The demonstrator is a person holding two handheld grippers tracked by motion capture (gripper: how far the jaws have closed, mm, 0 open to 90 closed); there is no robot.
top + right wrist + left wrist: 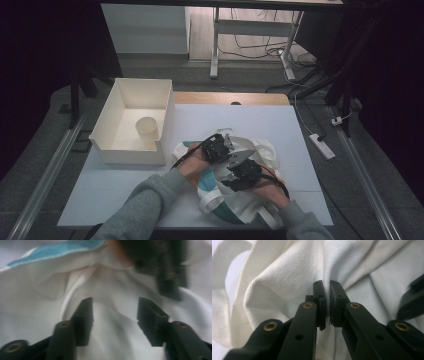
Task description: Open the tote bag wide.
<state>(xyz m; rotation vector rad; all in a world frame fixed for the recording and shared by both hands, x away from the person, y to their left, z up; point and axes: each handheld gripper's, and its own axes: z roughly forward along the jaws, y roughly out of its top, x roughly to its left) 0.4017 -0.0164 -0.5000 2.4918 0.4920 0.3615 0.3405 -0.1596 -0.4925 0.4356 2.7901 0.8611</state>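
A crumpled white garment (260, 150) with teal trim (227, 212) lies on the white table near the front edge, under both hands. My left gripper (222, 145) is over its upper middle. In the left gripper view the left gripper (328, 290) is shut on a raised fold of the white cloth (287, 277). My right gripper (240, 170) is just in front and to the right of it. In the right gripper view the right gripper (115, 307) stands open over a ridge of the cloth (110, 290), below the teal band (57, 250), and the pads do not press on it.
A white open box (112, 125) stands at the table's back left with a paper cup (147, 129) inside it. The other gripper's black jaw (412, 302) shows close at the right in the left gripper view. A power strip (322, 146) lies on the floor to the right.
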